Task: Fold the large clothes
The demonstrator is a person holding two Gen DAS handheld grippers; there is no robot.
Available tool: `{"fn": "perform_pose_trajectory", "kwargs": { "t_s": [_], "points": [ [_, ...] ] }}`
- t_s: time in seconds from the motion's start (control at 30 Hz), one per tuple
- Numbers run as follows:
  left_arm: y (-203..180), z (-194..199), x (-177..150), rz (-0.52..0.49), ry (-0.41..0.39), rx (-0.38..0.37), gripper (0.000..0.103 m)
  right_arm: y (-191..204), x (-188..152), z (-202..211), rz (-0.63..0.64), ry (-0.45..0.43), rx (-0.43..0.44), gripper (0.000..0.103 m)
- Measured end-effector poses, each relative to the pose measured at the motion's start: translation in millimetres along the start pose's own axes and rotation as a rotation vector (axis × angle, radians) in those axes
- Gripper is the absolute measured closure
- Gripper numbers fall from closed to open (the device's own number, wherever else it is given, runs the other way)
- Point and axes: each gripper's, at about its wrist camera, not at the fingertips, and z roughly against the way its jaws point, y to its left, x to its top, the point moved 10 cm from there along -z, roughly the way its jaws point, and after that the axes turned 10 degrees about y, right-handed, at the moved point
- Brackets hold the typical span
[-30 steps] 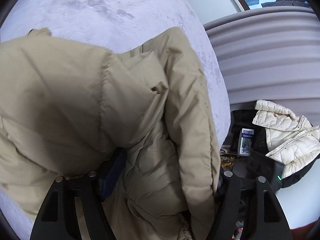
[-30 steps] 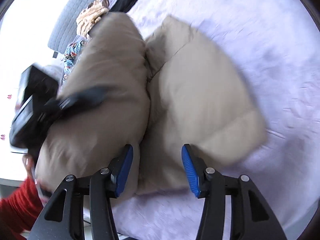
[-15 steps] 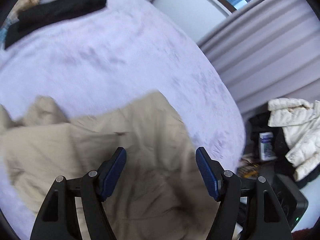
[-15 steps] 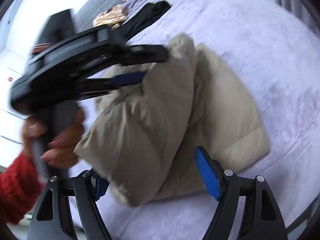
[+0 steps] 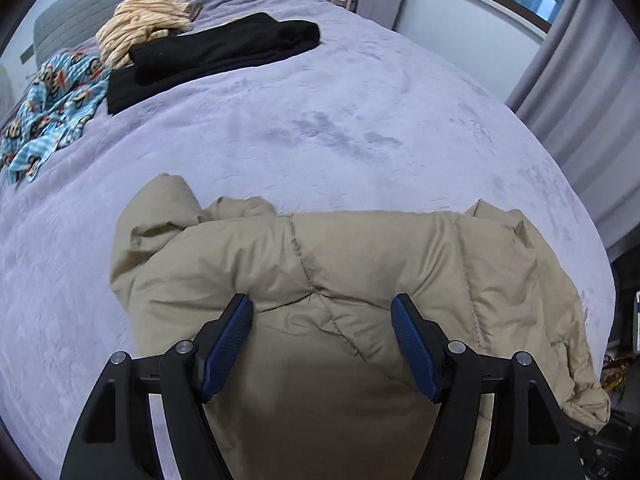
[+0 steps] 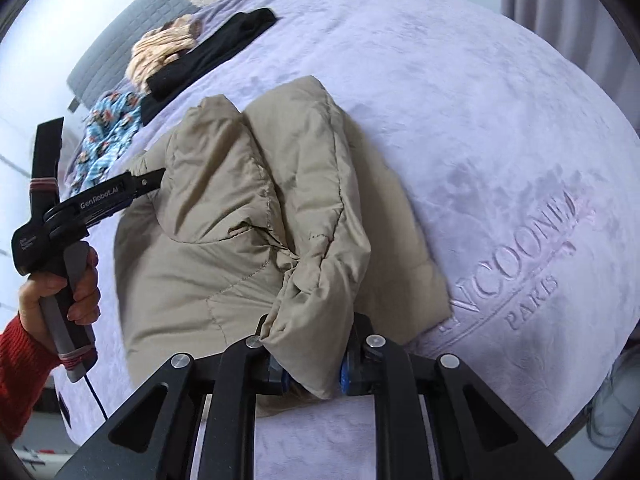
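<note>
Right wrist view is showing the right gripper (image 6: 310, 368) closing on a fold of the tan coat (image 6: 256, 216) near the bed's (image 6: 460, 100) close edge, while the left gripper (image 5: 320, 340), having let go, is hovering open above it, so another fold can begin.

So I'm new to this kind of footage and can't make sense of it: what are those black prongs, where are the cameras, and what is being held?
A person holds one hand-held gripper in each hand; each carries a camera looking along its fingers. The left hand-held gripper is open over the puffy beige quilted jacket on the lilac bedspread. The right hand-held gripper is closing, with a jacket fold between its pads. Farther off lie a folded black garment and a blue patterned cloth.
</note>
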Motion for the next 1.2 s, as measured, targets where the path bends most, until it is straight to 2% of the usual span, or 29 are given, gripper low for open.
{"fn": "perform_pose_trajectory", "kwargs": {
  "t_s": [0.17, 0.33, 0.4, 0.43, 0.5, 0.57, 0.6, 0.63, 0.7, 0.77, 0.87, 0.9, 0.97, 1.0, 1.03, 1.13, 1.2],
  "points": [
    [-41.5, -23.0, 19.1, -0.053, 0.015, -0.018, 0.031, -40.2, 12.7, -32.6, -0.091, 0.022, 0.016, 0.085],
    [-47.3, -35.2, 19.9, -0.062, 0.037, -0.012, 0.031, -57.3, 19.2, -51.1, -0.132, 0.059, 0.073, 0.084],
    [-43.7, -35.8, 17.9, -0.063, 0.039, -0.014, 0.031, -62.6, 16.7, -43.2, -0.185, 0.090, 0.118, 0.081],
    [-41.8, -36.3, 17.4, -0.060, 0.040, -0.016, 0.031, -68.9, 12.8, -30.1, -0.199, 0.087, 0.123, 0.076],
    [-39.7, -37.0, 17.5, -0.050, 0.041, -0.027, 0.031, -64.6, 22.0, -5.6, -0.170, 0.046, 0.129, 0.075],
    [-39.6, -37.3, 17.5, -0.046, 0.037, -0.033, 0.031, -56.4, 39.2, 17.3, -0.118, -0.011, 0.147, 0.059],
    [-40.5, -37.3, 17.5, -0.048, 0.034, -0.031, 0.031, -49.4, 52.1, 26.5, -0.087, -0.038, 0.166, 0.038],
    [-41.6, -37.5, 17.5, -0.050, 0.032, -0.028, 0.031, -39.0, 67.1, 30.5, -0.055, -0.052, 0.207, 0.028],
    [-42.1, -36.7, 17.5, -0.048, 0.029, -0.029, 0.031, -20.9, 93.3, 24.2, -0.007, -0.043, 0.273, 0.028],
    [-41.3, -34.6, 17.6, -0.043, 0.029, -0.034, 0.031, -3.4, 121.3, 1.1, 0.016, -0.009, 0.321, 0.028],
    [-36.5, -26.3, 17.6, -0.035, 0.024, -0.036, 0.031, 14.5, 141.7, -42.8, 0.000, 0.105, 0.387, 0.031],
    [-34.3, -22.3, 17.6, -0.031, 0.020, -0.035, 0.031, 18.6, 144.7, -57.2, -0.013, 0.147, 0.409, 0.038],
    [-27.0, -12.8, 17.2, -0.022, 0.007, -0.019, 0.031, 28.9, 146.7, -75.8, -0.017, 0.202, 0.427, 0.056],
    [-19.6, -5.0, 16.7, -0.009, -0.013, -0.002, 0.031, 31.0, 146.7, -82.6, -0.007, 0.218, 0.416, 0.075],
    [-11.7, 2.2, 15.4, 0.007, -0.035, 0.014, 0.031, 31.6, 147.1, -88.8, 0.009, 0.226, 0.384, 0.086],
    [18.8, 17.1, 5.7, 0.073, -0.067, 0.071, 0.031, 38.2, 145.0, -92.2, 0.078, 0.222, 0.298, 0.091],
    [30.6, 13.7, -3.4, 0.112, -0.044, 0.064, 0.031, 32.6, 137.7, -89.4, 0.116, 0.220, 0.240, 0.091]
  ]
}}
